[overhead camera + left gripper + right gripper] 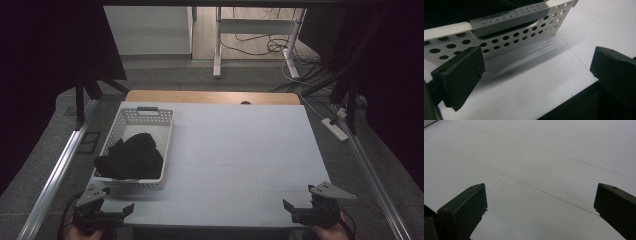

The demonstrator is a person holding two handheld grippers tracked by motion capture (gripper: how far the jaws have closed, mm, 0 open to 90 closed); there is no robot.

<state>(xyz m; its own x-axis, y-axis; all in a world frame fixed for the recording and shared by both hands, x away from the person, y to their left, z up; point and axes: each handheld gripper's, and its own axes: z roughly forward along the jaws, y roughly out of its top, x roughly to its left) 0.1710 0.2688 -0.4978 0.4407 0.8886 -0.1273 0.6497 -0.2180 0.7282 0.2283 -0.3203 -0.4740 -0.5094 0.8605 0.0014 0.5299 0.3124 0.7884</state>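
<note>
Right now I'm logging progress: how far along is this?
Nothing looks done yet: the black cloth lies bunched in the white basket. Nothing is in hand; the left gripper and right gripper are both open at the table's near edge. Any handling of the cloth remains.

Dim, grainy pictures; the white table [240,150] glows softly while the surroundings sink into black.

Dark bundle [131,156] hides the white basket's [168,145] floor.

Perforated plastic basket [145,119], matt black cloth [131,156]
</note>
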